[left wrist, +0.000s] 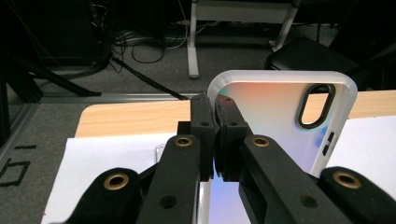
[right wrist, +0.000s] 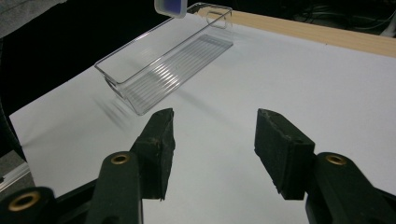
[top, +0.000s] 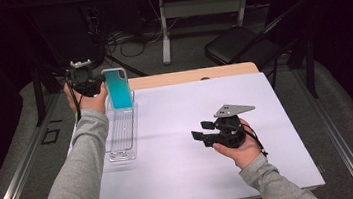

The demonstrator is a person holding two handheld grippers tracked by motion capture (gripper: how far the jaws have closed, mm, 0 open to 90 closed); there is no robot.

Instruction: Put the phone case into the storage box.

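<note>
Near the tabletop's [top: 193,178] far left corner, the left gripper [top: 83,79] is clenched on the edge of a teal phone case [top: 118,88], holding it upright over the far end of the clear tray [top: 121,136]. Well apart, toward the right edge, the right gripper [top: 202,131] gapes, nothing between its jaws.

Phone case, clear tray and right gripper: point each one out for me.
phone case [top: 118,90], high view, middle of its teal back.
clear tray [right wrist: 122,82], right gripper view, near long wall.
right gripper [right wrist: 214,144], right gripper view, gap midway between its open fingertips.
</note>
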